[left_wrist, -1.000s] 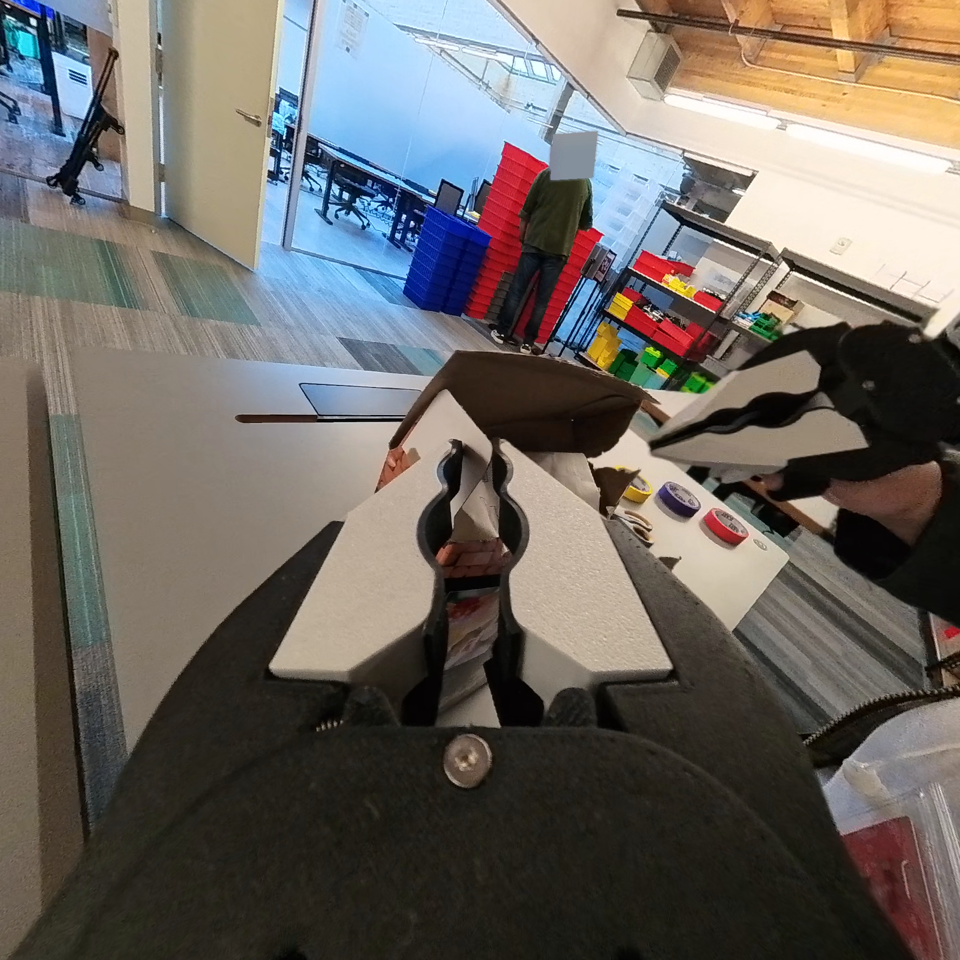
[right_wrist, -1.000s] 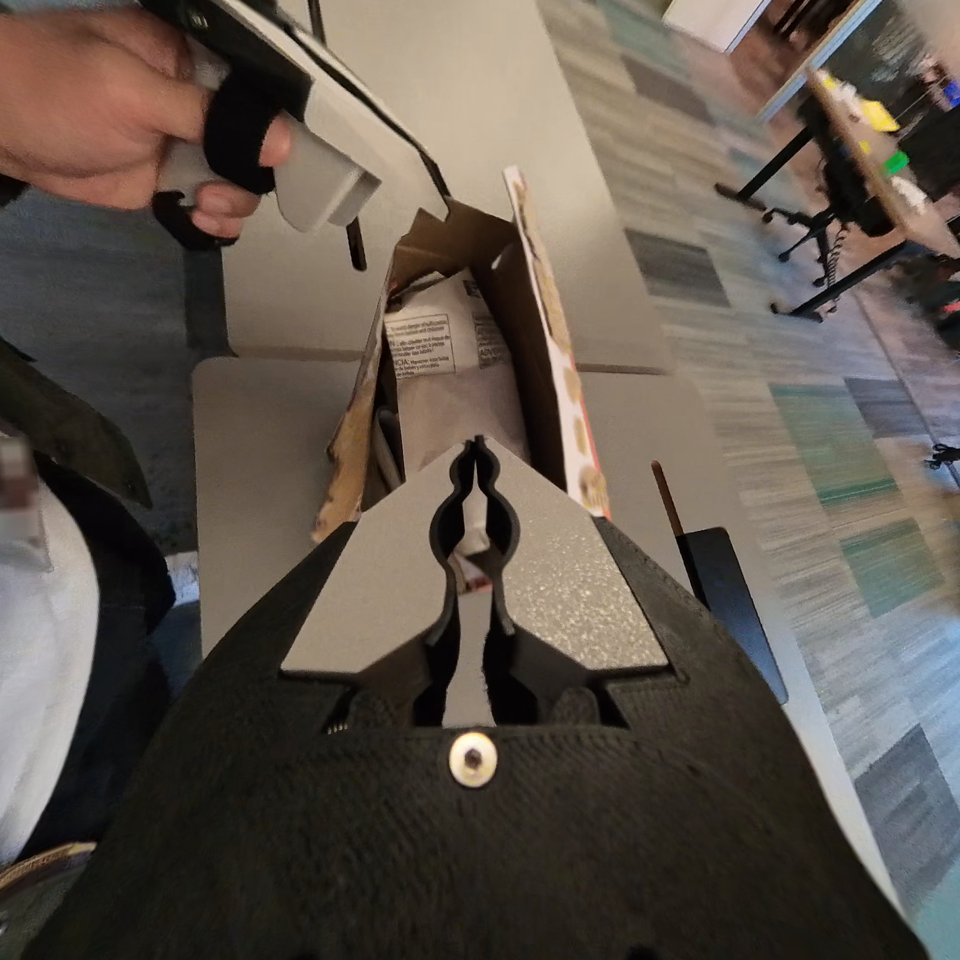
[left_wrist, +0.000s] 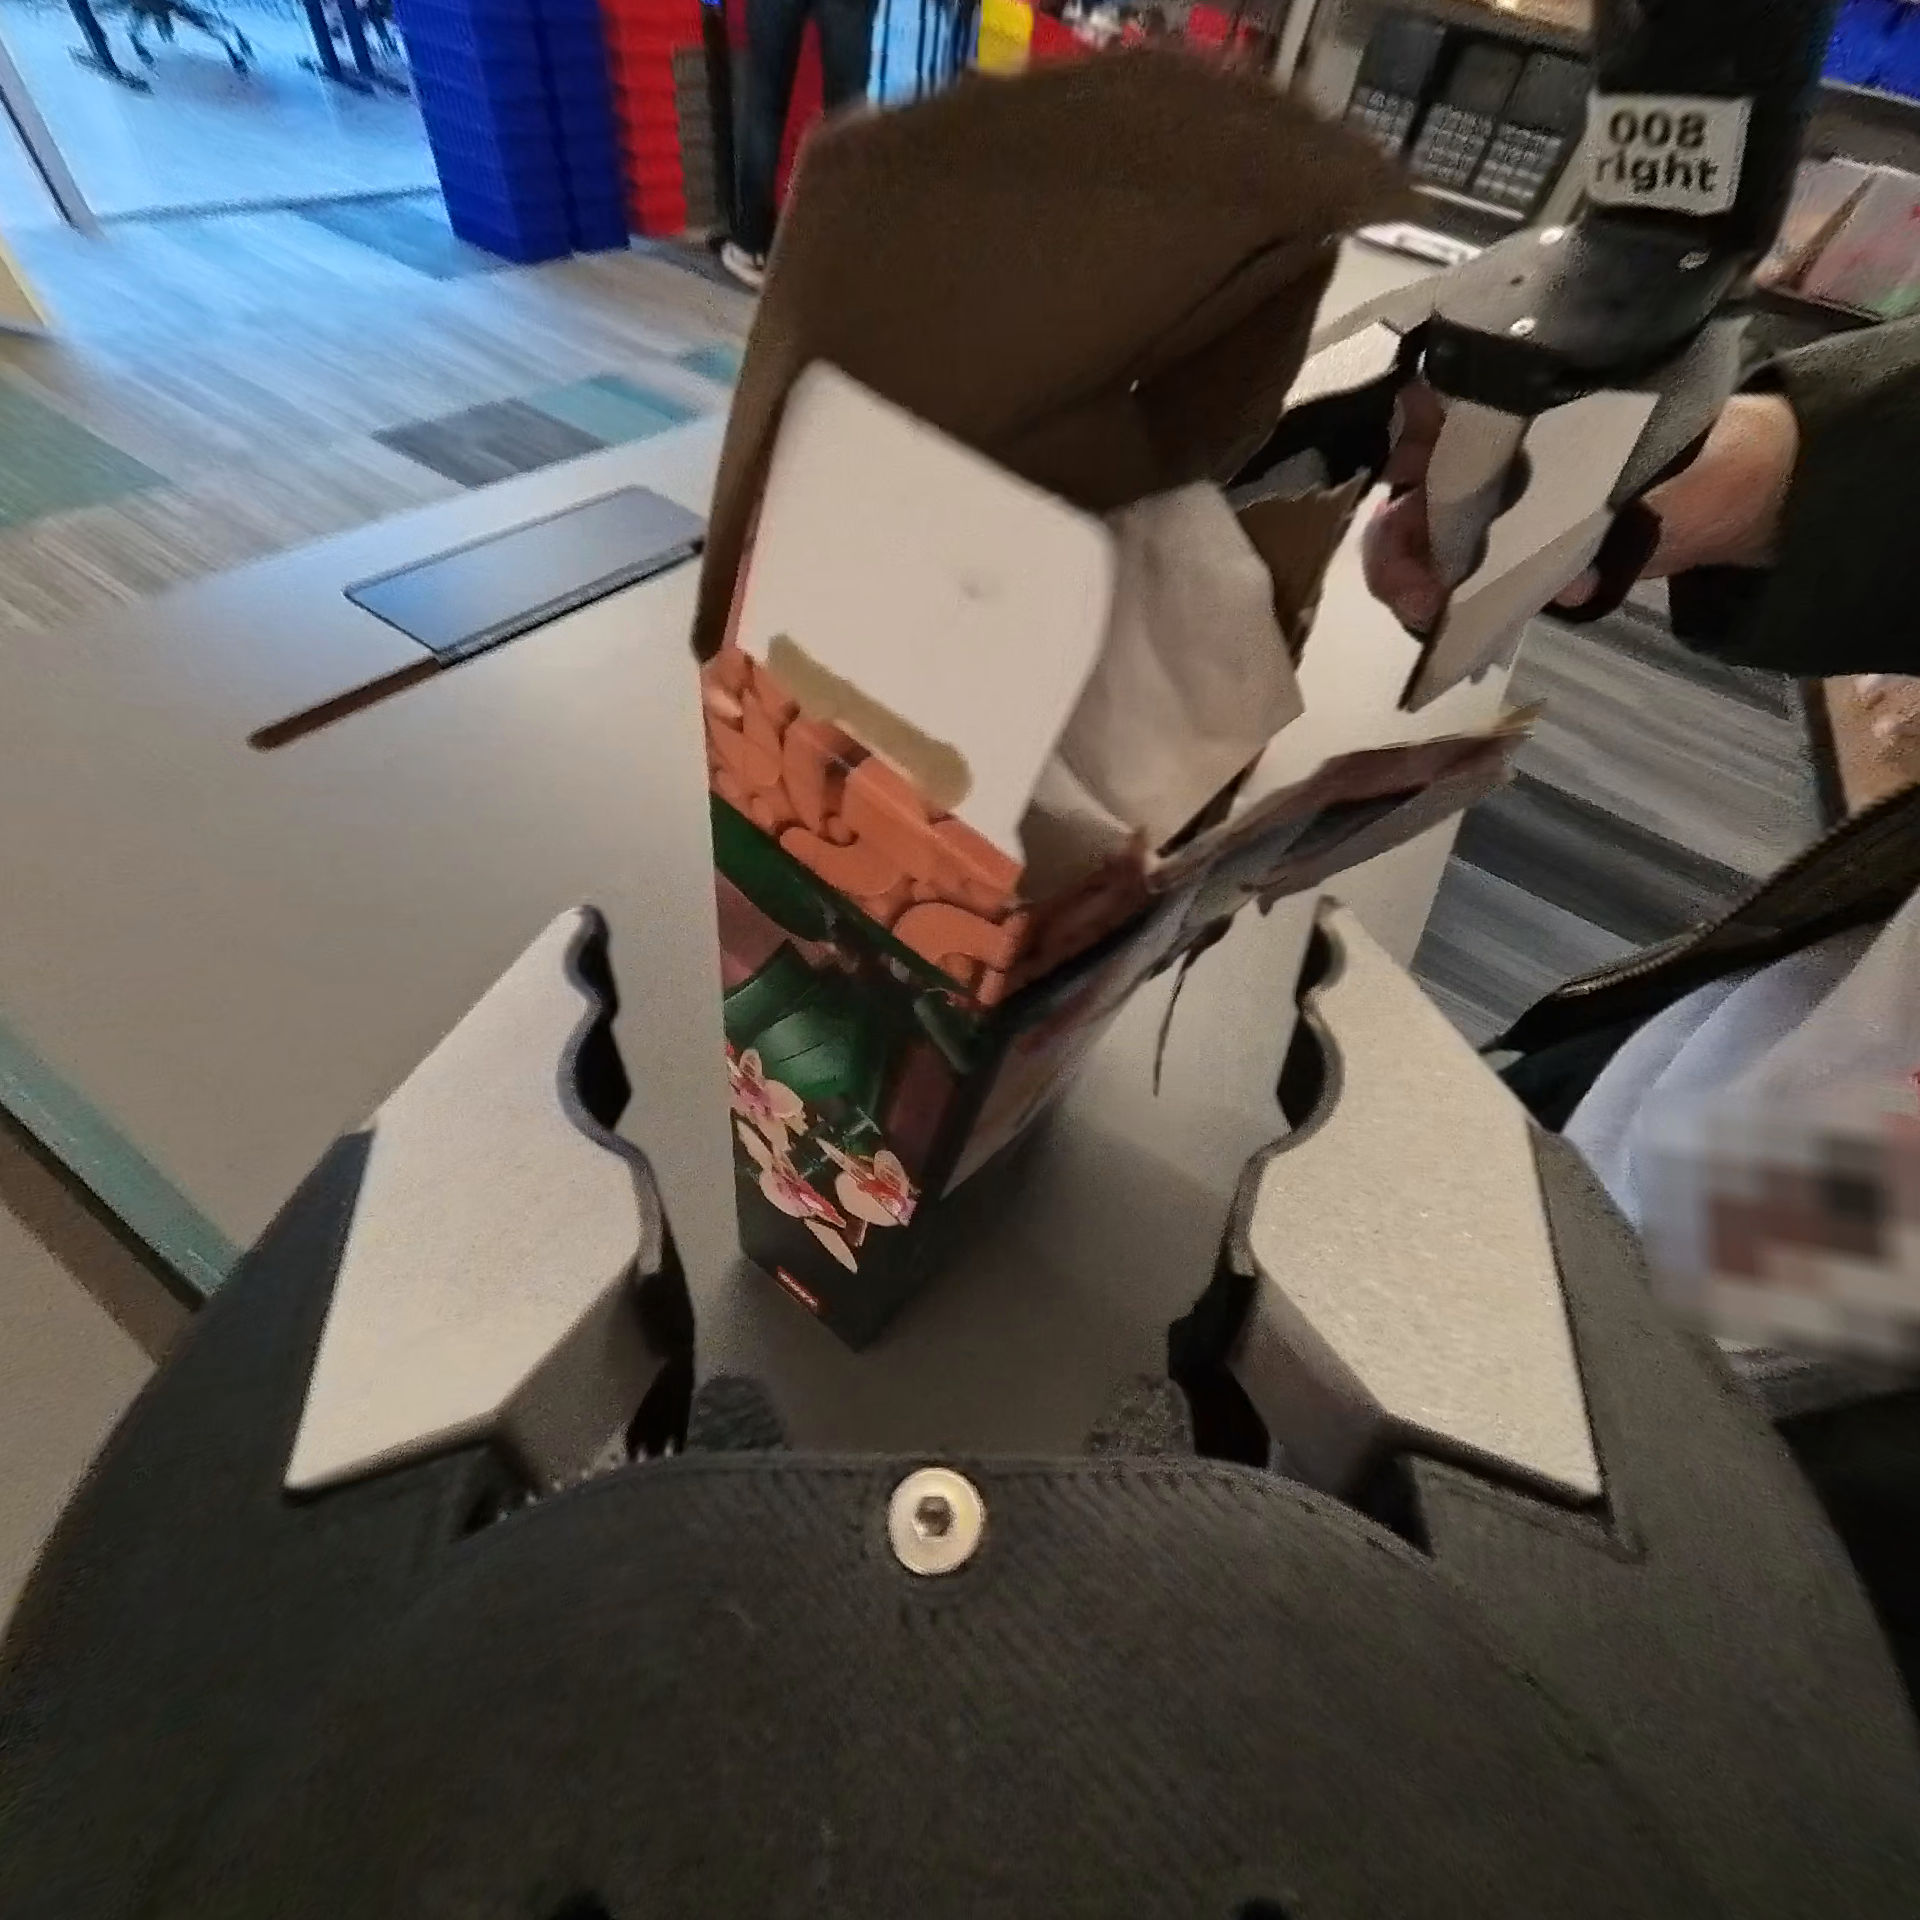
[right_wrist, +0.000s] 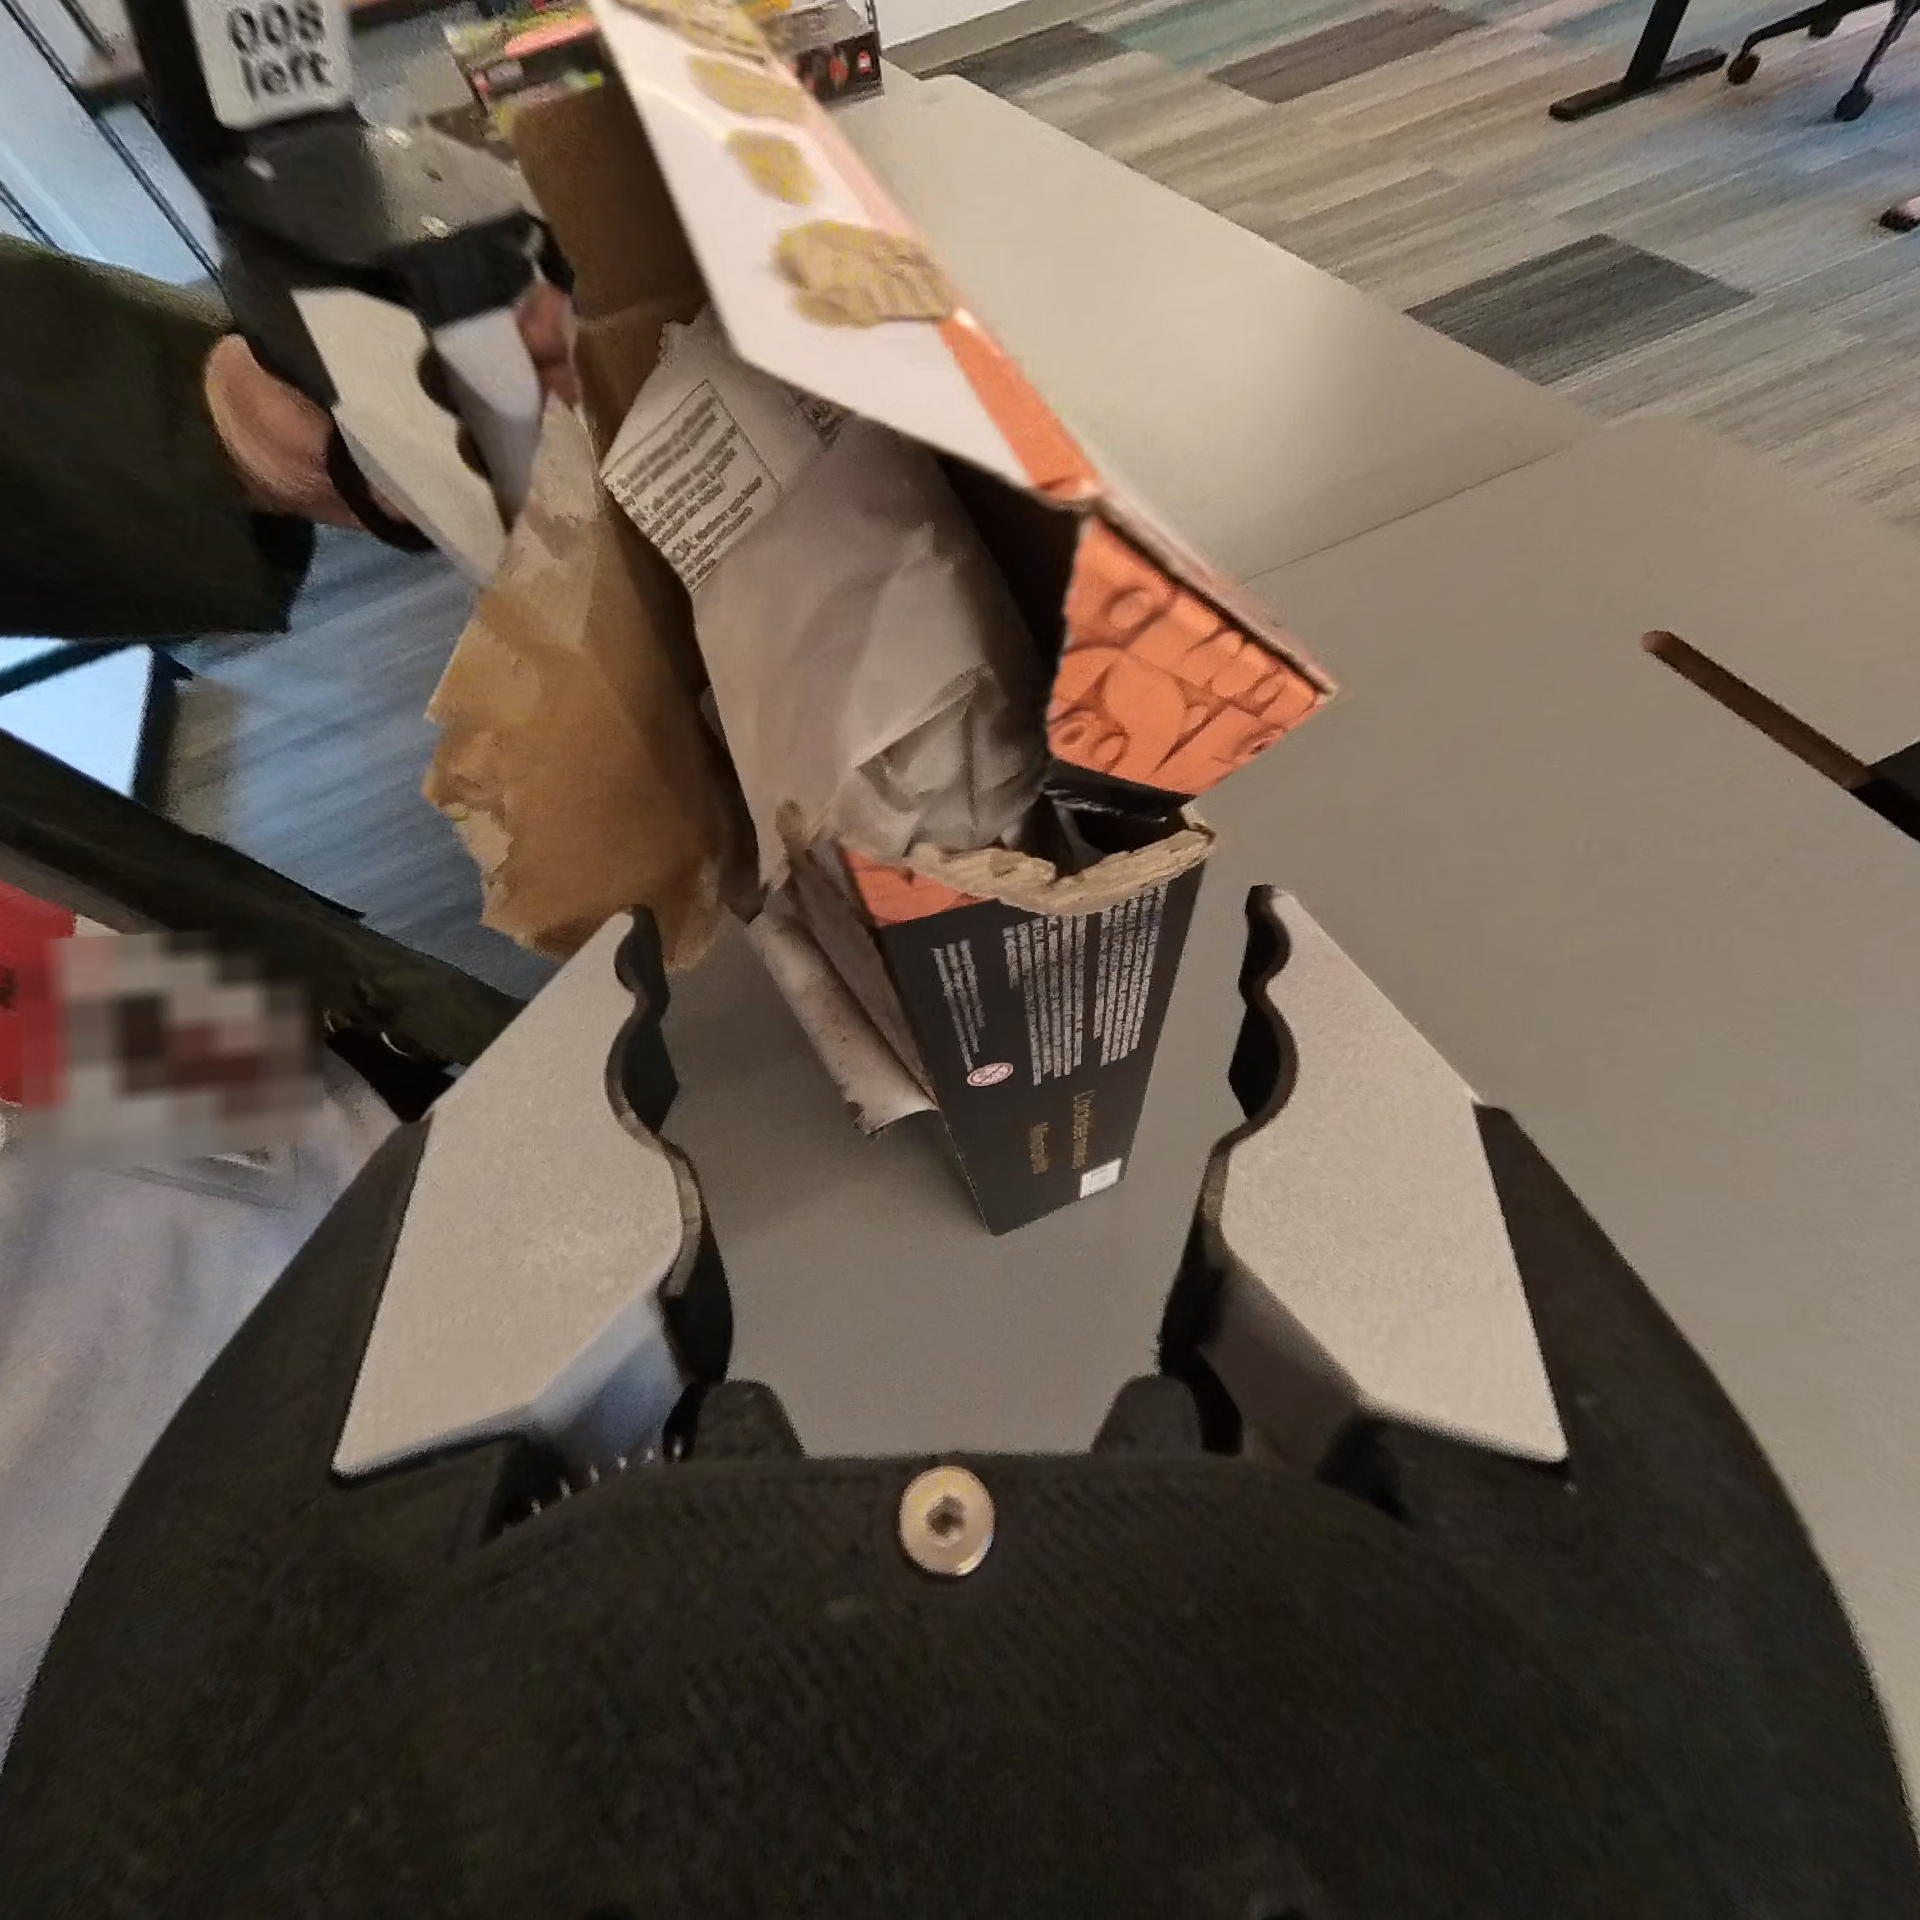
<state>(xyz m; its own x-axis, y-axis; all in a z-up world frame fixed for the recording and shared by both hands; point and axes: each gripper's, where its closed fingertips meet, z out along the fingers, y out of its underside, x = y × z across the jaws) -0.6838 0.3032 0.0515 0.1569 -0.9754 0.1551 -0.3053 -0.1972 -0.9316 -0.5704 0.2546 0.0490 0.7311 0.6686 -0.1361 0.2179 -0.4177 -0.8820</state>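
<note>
A tall cardboard box (left_wrist: 831, 1049) with a flower print stands upright on the grey table (left_wrist: 260, 883). Its top is torn open, the lid flap (left_wrist: 1039, 260) stands up, and a white paper bag (left_wrist: 1174, 644) sticks out. My left gripper (left_wrist: 956, 925) is open and empty, its fingers on either side of the box without touching it. My right gripper (right_wrist: 948, 914) is open and empty just short of the box's black side (right_wrist: 1049, 1049). The right wrist view shows the bag (right_wrist: 852, 623), a torn brown flap (right_wrist: 561, 727) and the left gripper (right_wrist: 447, 416) beside that flap.
A black panel (left_wrist: 520, 571) is set in the table behind the box. Stacks of blue and red bins (left_wrist: 540, 125) and a standing person (left_wrist: 790, 104) are far back. The table's edge (left_wrist: 104, 1174) runs on the left. Desk legs (right_wrist: 1642, 73) stand on the carpet.
Both grippers were shut on the box's top parts one second ago. Both have opened and drawn back. The box now stands free on the table.
</note>
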